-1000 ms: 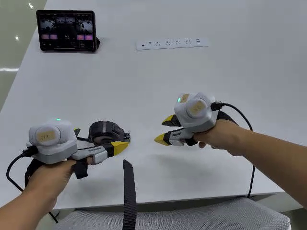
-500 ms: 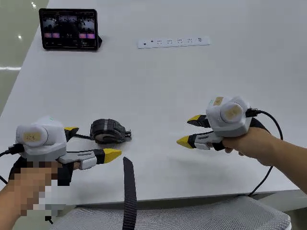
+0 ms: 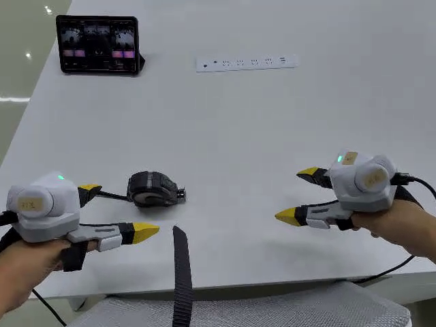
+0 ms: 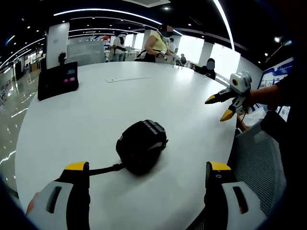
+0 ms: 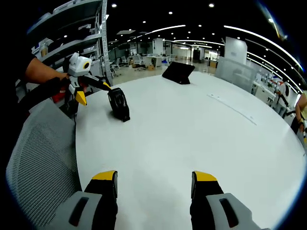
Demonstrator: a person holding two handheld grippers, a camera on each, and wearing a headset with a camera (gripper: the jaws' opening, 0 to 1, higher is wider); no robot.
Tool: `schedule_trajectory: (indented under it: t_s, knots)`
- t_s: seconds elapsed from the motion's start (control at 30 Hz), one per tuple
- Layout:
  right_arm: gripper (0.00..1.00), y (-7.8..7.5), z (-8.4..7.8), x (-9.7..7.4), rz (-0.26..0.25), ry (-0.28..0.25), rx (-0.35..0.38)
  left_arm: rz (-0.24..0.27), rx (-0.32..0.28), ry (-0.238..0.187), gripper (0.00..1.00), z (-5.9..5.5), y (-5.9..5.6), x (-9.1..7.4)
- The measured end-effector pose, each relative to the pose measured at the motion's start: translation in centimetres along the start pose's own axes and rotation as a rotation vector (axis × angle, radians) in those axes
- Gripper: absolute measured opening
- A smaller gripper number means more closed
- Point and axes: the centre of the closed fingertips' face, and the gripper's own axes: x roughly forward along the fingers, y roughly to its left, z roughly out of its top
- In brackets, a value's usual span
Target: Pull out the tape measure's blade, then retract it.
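Tape measure (image 3: 155,189) lies loose on the bench (image 3: 225,122) just ahead of the left gripper (image 3: 121,208), fingers spread and empty (right gripper (image 3: 293,195) likewise, well apart). Pulled without a firm hold, it could skid.

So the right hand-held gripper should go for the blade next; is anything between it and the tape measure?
Nothing visible: bare table lies between the right hand-held gripper and the tape measure. The open left hand-held gripper sits on the measure's other side.
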Motion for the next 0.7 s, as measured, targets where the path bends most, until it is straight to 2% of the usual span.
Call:
schedule_trajectory:
  t_s: [0.07, 0.13, 0.27, 0.33, 0.37, 0.53, 0.7]
  knots:
    - [0.62, -0.6, -0.3, -0.7, -0.022, -0.011, 0.022, 0.034, 0.022, -0.006, 0.99, 0.1, 0.6, -0.2]
    - [0.64, -0.9, -0.6, -1.4, -0.038, -0.021, 0.047, 0.025, 0.007, 0.001, 0.99, -0.1, 0.5, -0.3]
    - [0.68, -1.9, -1.2, -3.0, -0.053, -0.040, 0.070, 0.018, 0.017, 0.005, 0.99, -0.2, 0.5, -0.7]
    - [0.70, -2.2, -1.3, -3.5, -0.054, -0.042, 0.074, 0.000, 0.011, -0.015, 0.99, 0.2, 0.3, -0.9]
    - [0.71, -2.4, -1.4, -3.9, -0.059, -0.042, 0.076, 0.000, 0.029, -0.031, 0.99, 0.5, 0.3, -1.0]
    - [0.76, -3.4, -2.2, -5.3, -0.077, -0.041, 0.088, 0.008, 0.042, -0.024, 0.99, 0.6, 1.2, -1.6]
    - [0.82, -3.3, -3.4, -6.2, -0.070, -0.019, 0.087, 0.025, 0.049, -0.025, 0.99, 0.6, 2.2, -2.3]
